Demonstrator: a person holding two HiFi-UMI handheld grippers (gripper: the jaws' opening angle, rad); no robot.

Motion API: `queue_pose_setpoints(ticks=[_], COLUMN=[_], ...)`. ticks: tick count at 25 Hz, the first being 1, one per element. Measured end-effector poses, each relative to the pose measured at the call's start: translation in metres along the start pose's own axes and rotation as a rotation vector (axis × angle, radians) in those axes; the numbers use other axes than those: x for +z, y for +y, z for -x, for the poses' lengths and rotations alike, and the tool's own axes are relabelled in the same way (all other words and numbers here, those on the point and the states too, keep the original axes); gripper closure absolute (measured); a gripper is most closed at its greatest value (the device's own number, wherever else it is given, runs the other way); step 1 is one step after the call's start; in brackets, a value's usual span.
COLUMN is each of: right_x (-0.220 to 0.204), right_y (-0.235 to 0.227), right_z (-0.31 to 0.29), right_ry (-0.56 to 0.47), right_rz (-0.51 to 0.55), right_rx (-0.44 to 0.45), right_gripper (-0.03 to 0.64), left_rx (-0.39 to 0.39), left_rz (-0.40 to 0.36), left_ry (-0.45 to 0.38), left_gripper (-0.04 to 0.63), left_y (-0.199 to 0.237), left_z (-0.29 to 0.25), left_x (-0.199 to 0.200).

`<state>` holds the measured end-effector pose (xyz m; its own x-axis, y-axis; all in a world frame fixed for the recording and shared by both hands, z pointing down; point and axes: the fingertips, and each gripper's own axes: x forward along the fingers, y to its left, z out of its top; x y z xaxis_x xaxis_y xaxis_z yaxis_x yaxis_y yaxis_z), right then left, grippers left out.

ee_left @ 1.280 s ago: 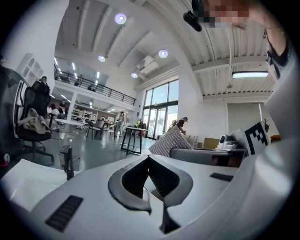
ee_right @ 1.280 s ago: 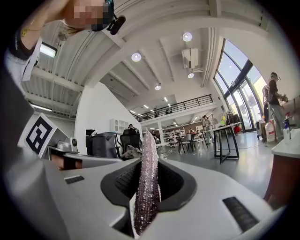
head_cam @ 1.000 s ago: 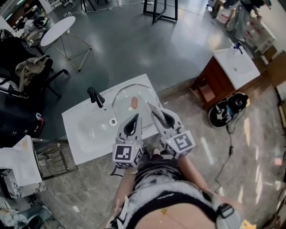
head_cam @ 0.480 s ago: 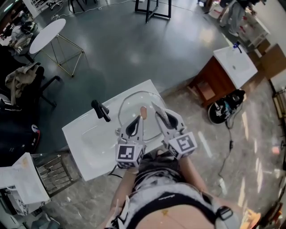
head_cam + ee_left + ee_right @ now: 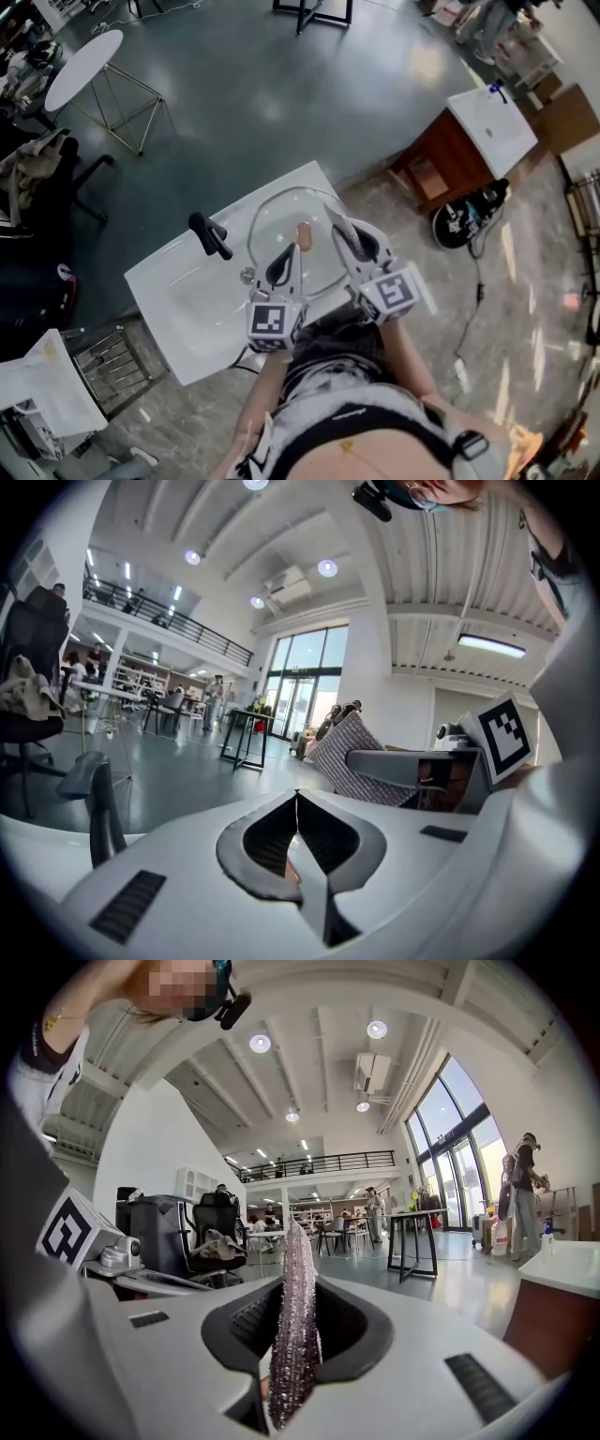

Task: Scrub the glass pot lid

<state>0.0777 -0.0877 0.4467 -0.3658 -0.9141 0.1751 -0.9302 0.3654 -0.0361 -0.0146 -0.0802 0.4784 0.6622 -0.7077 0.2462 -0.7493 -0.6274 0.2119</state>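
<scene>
I had both grippers out over the white sink top (image 5: pixel 173 314), side by side near its front edge. The glass pot lid (image 5: pixel 274 217) lay flat at the right end of the sink top, reaching almost to the far right corner, with its brownish knob (image 5: pixel 303 234) facing up. The black tap (image 5: pixel 208 234) stood at the back edge, just left of the lid.

The left gripper (image 5: pixel 289 248) had its jaws brought together. In its own view the pads met at the tip, and I could make out nothing gripped between them. From the head view its tip sat above the lid's near rim - whether it touched the glass I could not tell.

The right gripper (image 5: pixel 345 239) was clamped on a glittery scouring pad (image 5: pixel 296 1335) that stood on edge and stuck out past the jaw tips - it was poised over the right side of the lid, next to the knob.
</scene>
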Motion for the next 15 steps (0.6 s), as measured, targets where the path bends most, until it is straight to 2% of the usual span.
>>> queue_pose_setpoints(ticks=[12, 15], right_x=[-0.015, -0.027], right_y=[-0.014, -0.019], right_z=[-0.038, -0.045], right_ry=[0.076, 0.103], right_rz=[0.014, 0.05], right_rx=[0.175, 0.207], right_gripper=[0.535, 0.535], left_rx=[0.126, 0.141], left_rz=[0.036, 0.039], left_ry=[0.053, 0.076], left_gripper=[0.581, 0.555], left_y=[0.011, 0.012], left_z=[-0.034, -0.044], left_x=[-0.024, -0.037])
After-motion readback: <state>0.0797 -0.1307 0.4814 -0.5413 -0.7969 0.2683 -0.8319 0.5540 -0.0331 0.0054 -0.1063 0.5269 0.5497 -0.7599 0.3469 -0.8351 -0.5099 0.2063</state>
